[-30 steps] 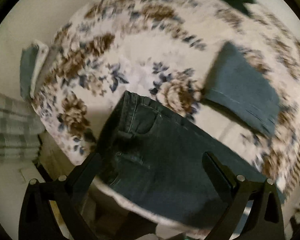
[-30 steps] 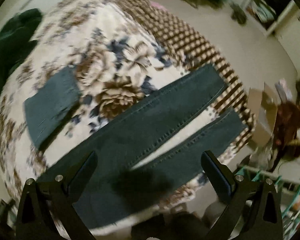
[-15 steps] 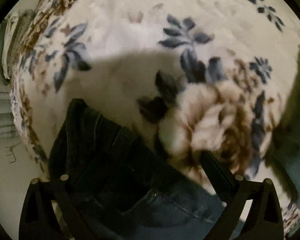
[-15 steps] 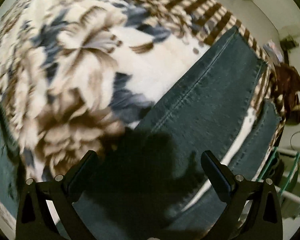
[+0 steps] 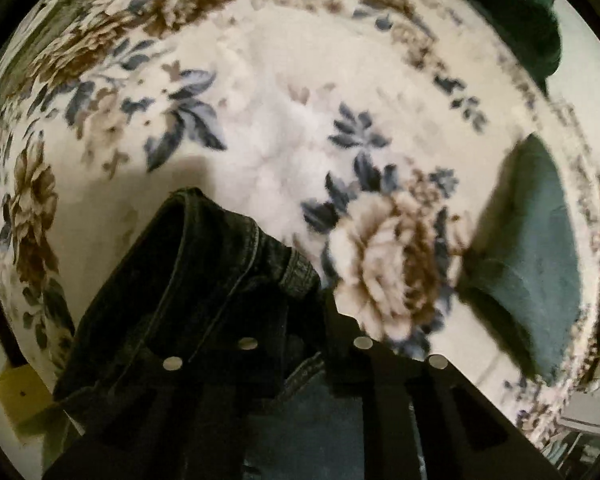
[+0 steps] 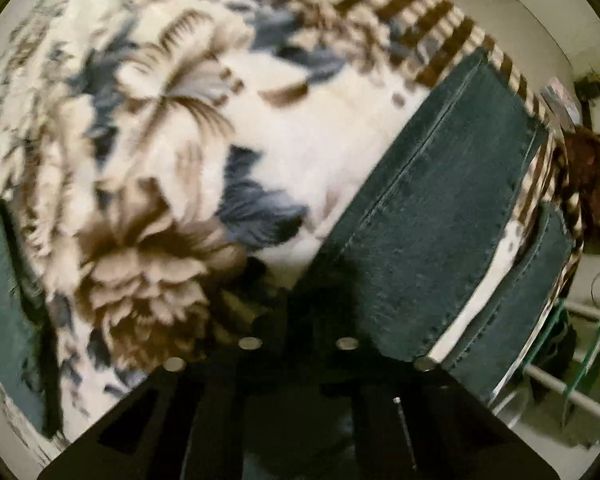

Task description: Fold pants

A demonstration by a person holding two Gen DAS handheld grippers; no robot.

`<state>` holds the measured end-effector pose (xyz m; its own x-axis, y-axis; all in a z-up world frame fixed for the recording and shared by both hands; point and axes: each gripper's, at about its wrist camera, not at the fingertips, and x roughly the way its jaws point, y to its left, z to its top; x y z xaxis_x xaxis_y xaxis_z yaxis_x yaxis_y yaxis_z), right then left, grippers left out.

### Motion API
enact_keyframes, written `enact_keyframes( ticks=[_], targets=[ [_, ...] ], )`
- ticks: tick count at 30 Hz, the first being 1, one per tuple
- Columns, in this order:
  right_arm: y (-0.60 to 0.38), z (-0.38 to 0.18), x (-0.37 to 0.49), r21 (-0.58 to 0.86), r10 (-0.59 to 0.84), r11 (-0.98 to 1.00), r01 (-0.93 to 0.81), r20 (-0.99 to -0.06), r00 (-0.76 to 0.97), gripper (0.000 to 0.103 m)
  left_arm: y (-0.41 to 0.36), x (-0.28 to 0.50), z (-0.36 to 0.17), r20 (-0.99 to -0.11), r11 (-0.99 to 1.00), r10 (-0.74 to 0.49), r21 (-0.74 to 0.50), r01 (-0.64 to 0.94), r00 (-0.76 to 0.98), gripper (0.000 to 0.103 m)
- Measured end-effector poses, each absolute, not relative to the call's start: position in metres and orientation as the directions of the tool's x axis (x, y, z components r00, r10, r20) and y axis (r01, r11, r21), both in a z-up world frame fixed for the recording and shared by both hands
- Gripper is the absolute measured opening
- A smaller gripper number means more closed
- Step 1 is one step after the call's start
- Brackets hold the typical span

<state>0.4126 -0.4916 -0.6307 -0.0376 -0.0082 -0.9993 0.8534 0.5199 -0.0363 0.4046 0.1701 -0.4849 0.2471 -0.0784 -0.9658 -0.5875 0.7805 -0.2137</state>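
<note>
Dark blue jeans lie on a floral blanket [image 5: 284, 128] over a bed. In the left wrist view my left gripper [image 5: 304, 320] is shut on the waistband end of the jeans [image 5: 204, 272], which bunches up and lifts off the blanket. In the right wrist view my right gripper [image 6: 296, 304] is shut on the far edge of the upper leg of the jeans [image 6: 432, 216]. Both legs run up to the right, with the second leg [image 6: 512, 308] nearer the bed edge. The pinched cloth lies in shadow between the fingers.
A second folded blue denim piece [image 5: 536, 264] lies on the blanket to the right; it shows at the left edge of the right wrist view [image 6: 0, 304]. A dark green garment [image 5: 516, 16] lies at the far side. A checked blanket border [image 6: 380, 4] and floor clutter [image 6: 588, 172] lie beyond.
Both grippers went from open above the jeans to shut on them. The left one now holds the bunched waistband, the right one the upper leg's edge.
</note>
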Motion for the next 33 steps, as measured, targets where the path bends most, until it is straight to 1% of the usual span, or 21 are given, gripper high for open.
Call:
enact_keyframes(
  ticks=[5,8,12,13,16,19,21,24,25,26,27,28,29,31,33],
  targets=[
    [-0.481,-0.585,0.381,0.018,-0.018,0.574,0.818,-0.999,0.035,0.003,0.177,0.351,-0.454,-0.930,0.738,-0.123,-0.318,-0.594,0.345,0.008],
    [-0.477,-0.556,0.345,0.045,-0.016,0.598,0.800,-0.998,0.068,0.002,0.180,0.308,-0.436,-0.910,0.726,-0.121,-0.354,-0.589,0.397,0.007],
    [-0.478,-0.540,0.285,0.067,0.005,0.616,0.785,-0.997,0.081,0.002,0.180,0.255,-0.438,-0.914,0.734,-0.092,-0.330,-0.593,0.395,0.007],
    [-0.477,-0.542,0.272,0.066,0.009,0.622,0.780,-0.997,0.077,0.002,0.183,0.241,-0.442,-0.916,0.727,-0.084,-0.326,-0.605,0.392,0.007],
    [-0.472,-0.557,0.231,0.039,0.016,0.641,0.767,-0.999,0.038,0.002,0.190,0.193,-0.475,-0.937,0.669,-0.086,-0.305,-0.678,0.337,0.007],
    [-0.474,-0.584,0.198,0.014,0.035,0.634,0.774,-0.999,-0.011,0.002,0.188,0.164,-0.510,-0.954,0.654,-0.069,-0.263,-0.709,0.290,0.007],
    [-0.475,-0.608,0.185,0.015,0.072,0.642,0.767,-0.997,-0.041,0.002,0.188,0.155,-0.526,-0.955,0.642,-0.080,-0.270,-0.718,0.287,0.007],
    [-0.482,-0.631,0.168,0.061,0.153,0.620,0.782,-0.987,-0.044,0.003,0.194,0.147,-0.538,-0.940,0.586,-0.118,-0.327,-0.741,0.321,0.008],
    [-0.486,-0.634,0.161,0.096,0.185,0.598,0.796,-0.983,-0.020,0.009,0.196,0.146,-0.540,-0.933,0.569,-0.136,-0.350,-0.744,0.335,0.009],
    [-0.492,-0.636,0.154,0.118,0.203,0.574,0.810,-0.979,-0.001,0.016,0.198,0.146,-0.541,-0.926,0.553,-0.150,-0.369,-0.747,0.347,0.015],
    [-0.500,-0.636,0.145,0.129,0.203,0.544,0.829,-0.979,0.019,0.022,0.199,0.143,-0.544,-0.918,0.539,-0.165,-0.391,-0.746,0.362,0.018],
    [-0.508,-0.633,0.136,0.160,0.201,0.513,0.843,-0.978,0.064,0.033,0.201,0.145,-0.546,-0.911,0.531,-0.174,-0.407,-0.743,0.375,0.021],
    [-0.516,-0.630,0.130,0.186,0.197,0.493,0.850,-0.975,0.099,0.041,0.201,0.146,-0.549,-0.908,0.529,-0.179,-0.413,-0.741,0.379,0.023],
    [-0.532,-0.624,0.118,0.221,0.170,0.461,0.860,-0.973,0.158,0.050,0.202,0.150,-0.555,-0.912,0.525,-0.185,-0.407,-0.747,0.367,0.024],
    [-0.545,-0.625,0.108,0.225,0.146,0.432,0.874,-0.973,0.179,0.052,0.201,0.152,-0.560,-0.917,0.523,-0.184,-0.395,-0.755,0.353,0.024]
  ],
)
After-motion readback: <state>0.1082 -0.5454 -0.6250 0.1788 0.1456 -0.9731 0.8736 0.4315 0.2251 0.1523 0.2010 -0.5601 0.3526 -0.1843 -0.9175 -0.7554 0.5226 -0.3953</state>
